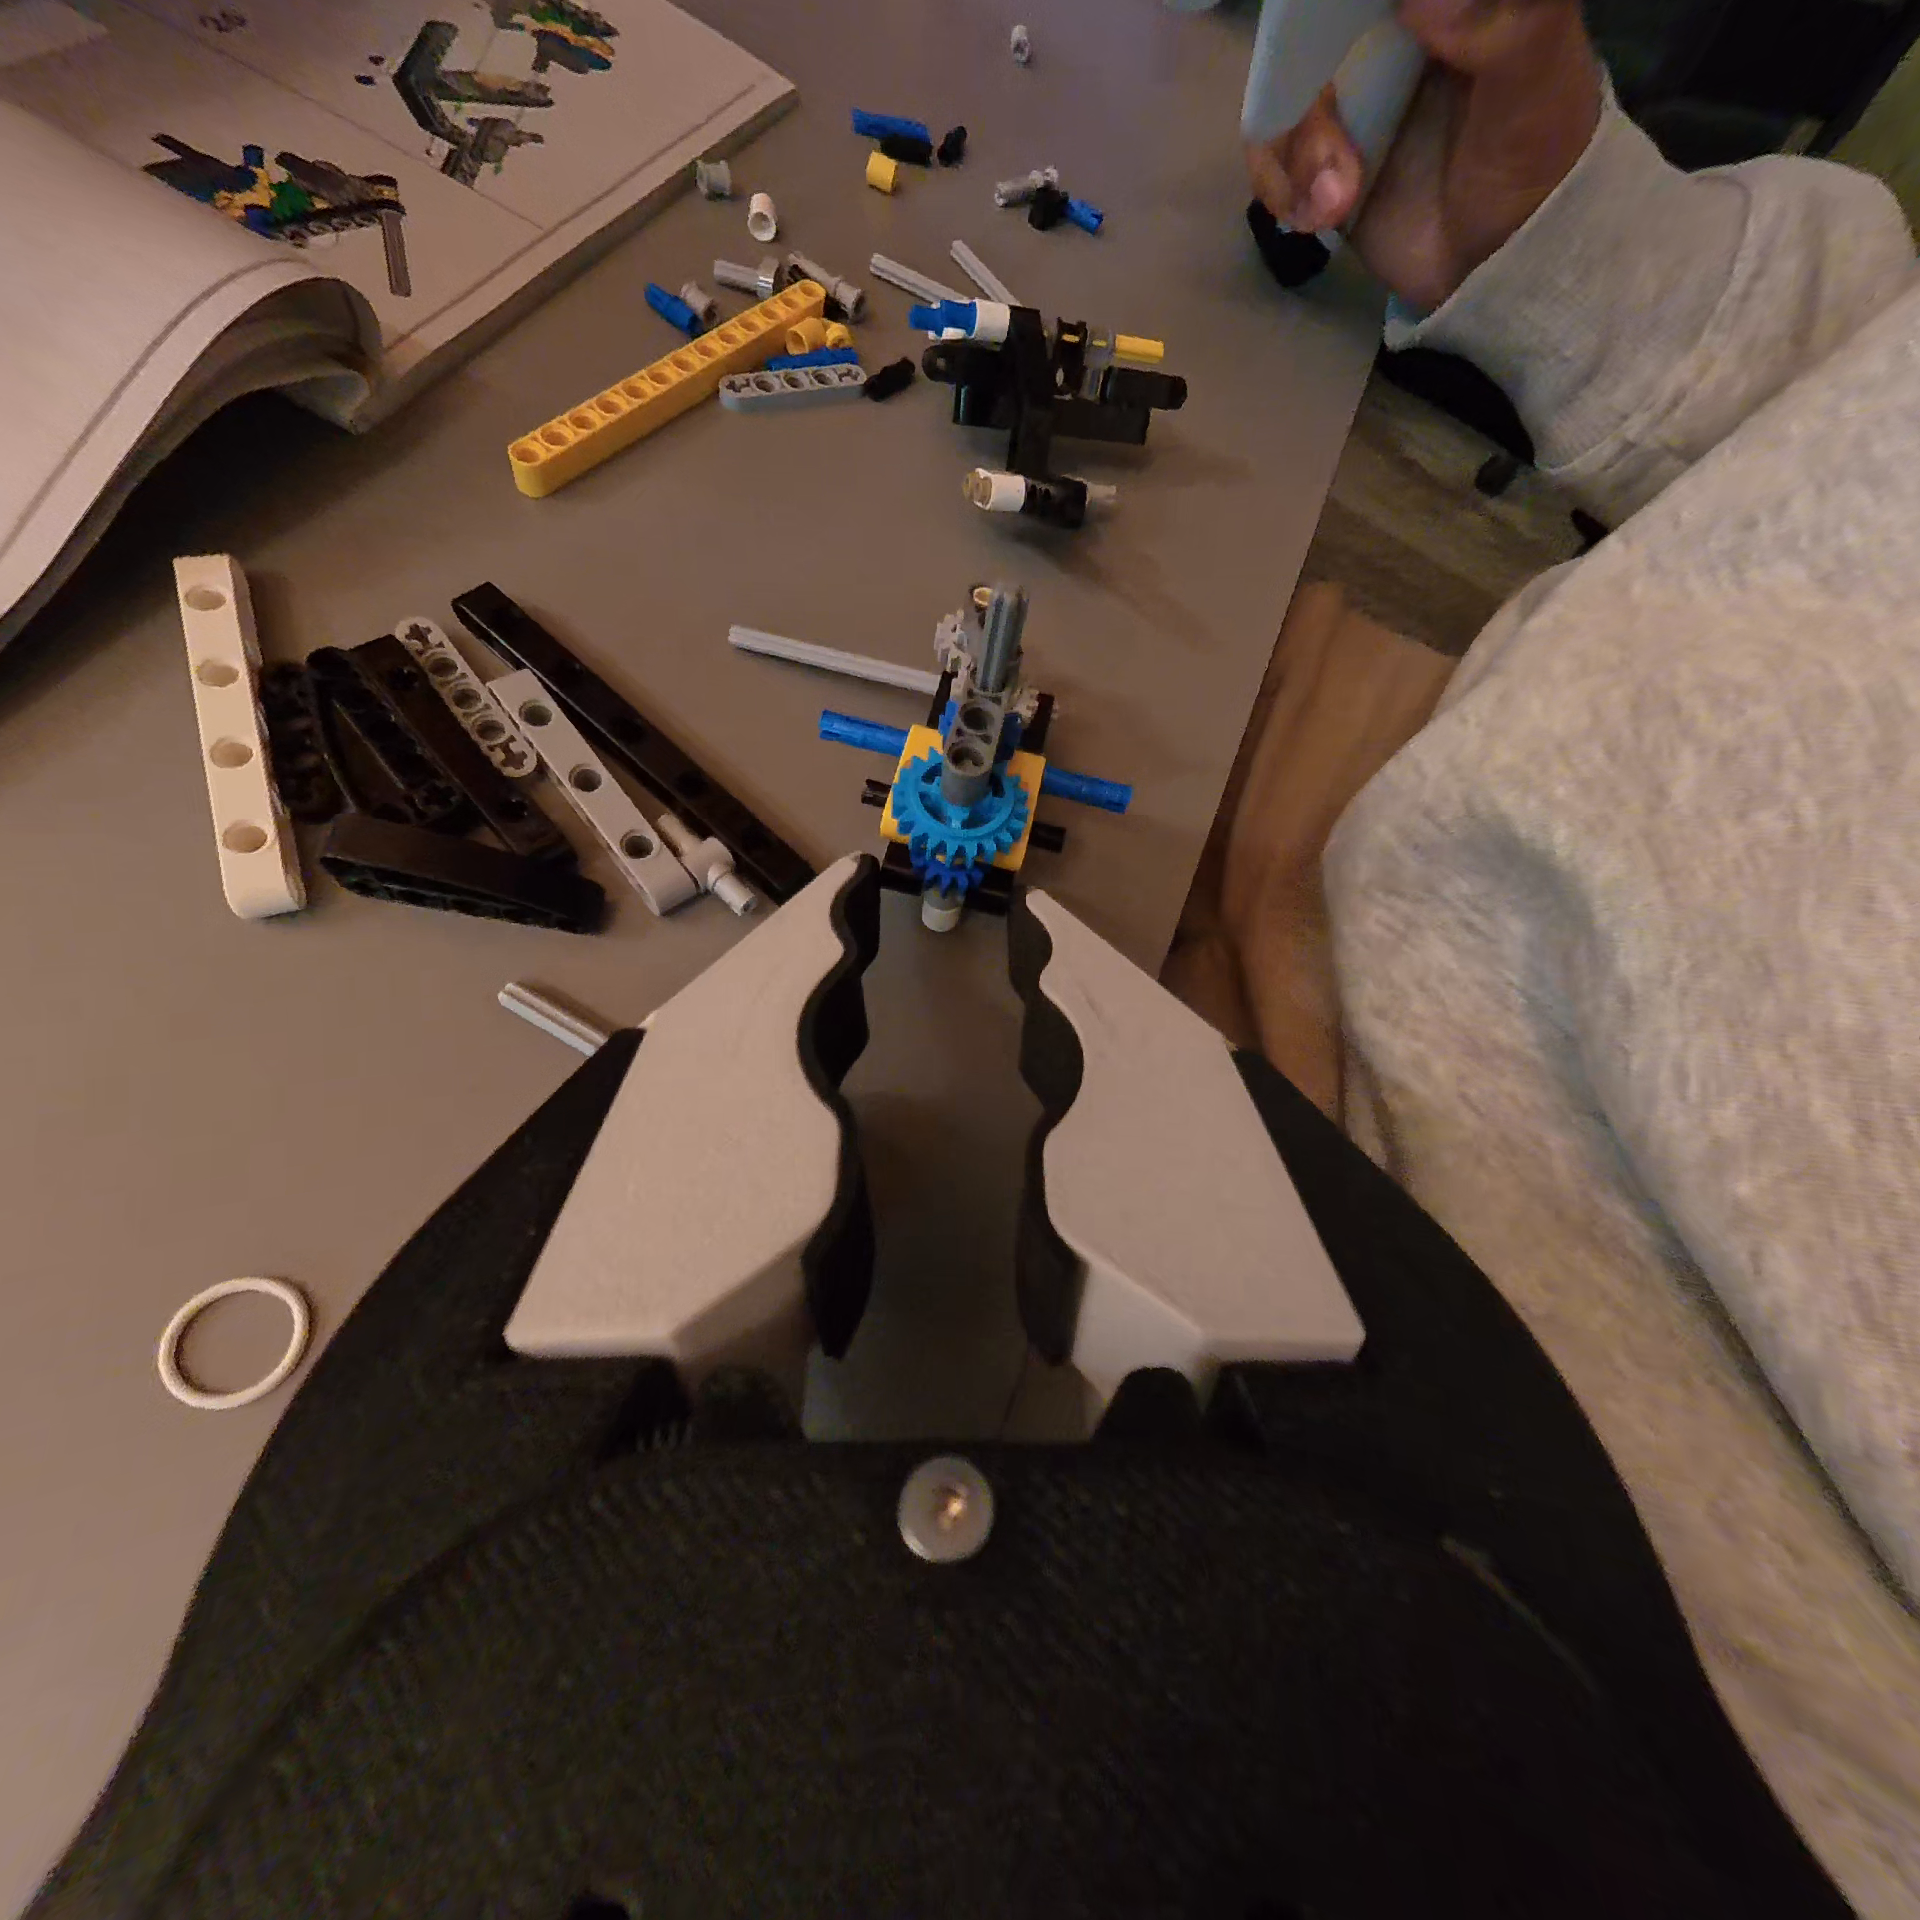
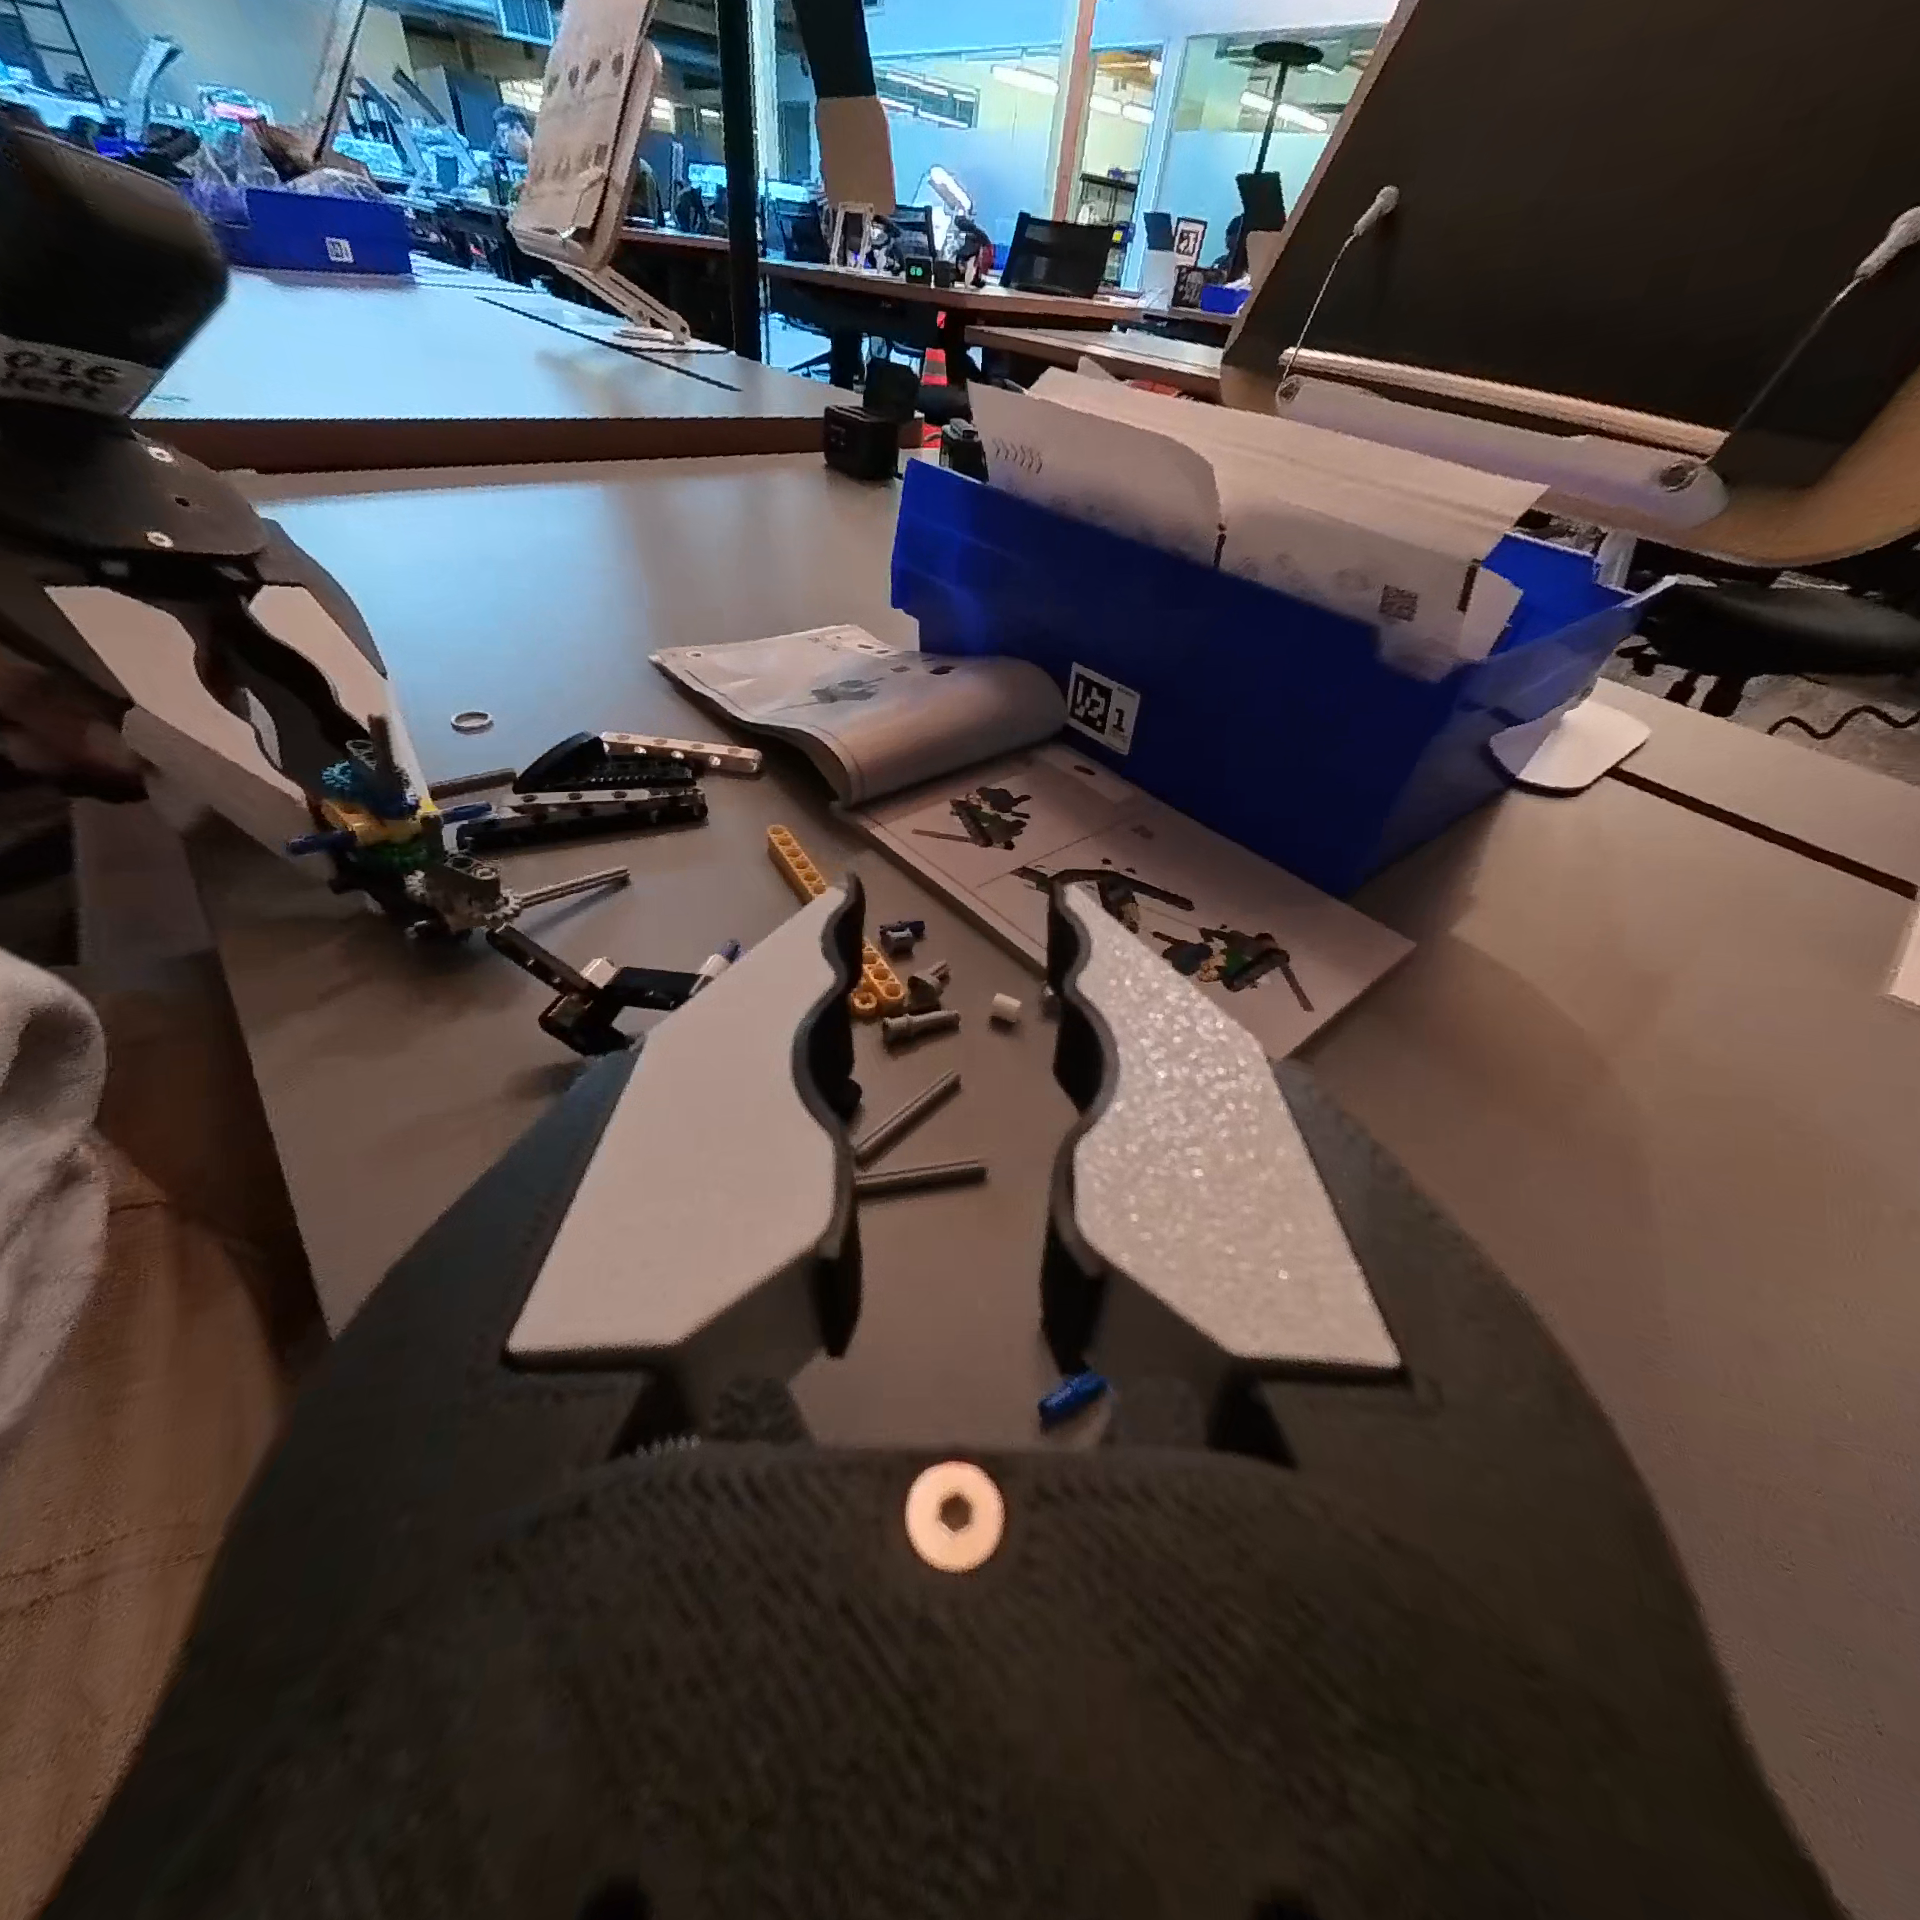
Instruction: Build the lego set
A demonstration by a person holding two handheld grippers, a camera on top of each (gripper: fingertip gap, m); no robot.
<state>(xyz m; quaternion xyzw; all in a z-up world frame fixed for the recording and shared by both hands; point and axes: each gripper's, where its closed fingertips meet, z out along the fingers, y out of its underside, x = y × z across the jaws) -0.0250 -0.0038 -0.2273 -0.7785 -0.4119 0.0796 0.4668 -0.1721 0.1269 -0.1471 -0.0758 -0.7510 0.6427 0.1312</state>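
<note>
The half-built lego assembly sits near the table's front edge: a yellow block with a blue gear on its face, blue pins poking out either side and a grey beam rising from it. The left gripper has it by the lower end, its two grey fingers closed in on the black base and the small white stub there (the tips hide the actual contact, but from the right wrist view the assembly is plainly clamped between them and tilted). A thin grey axle lies just beside the assembly on the grey table.

The right gripper hangs over the loose parts with its fingers apart and nothing between them; a small blue pin rests down near its base. Under it lie two grey axles and a scatter of small connectors.

Further out, a long yellow beam lies among small pins, next to a black sub-assembly. To the left there's a heap of black and white beams, and a white rubber ring lies alone. The instruction booklet lies open at the far side, against a blue bin holding paper.
</note>
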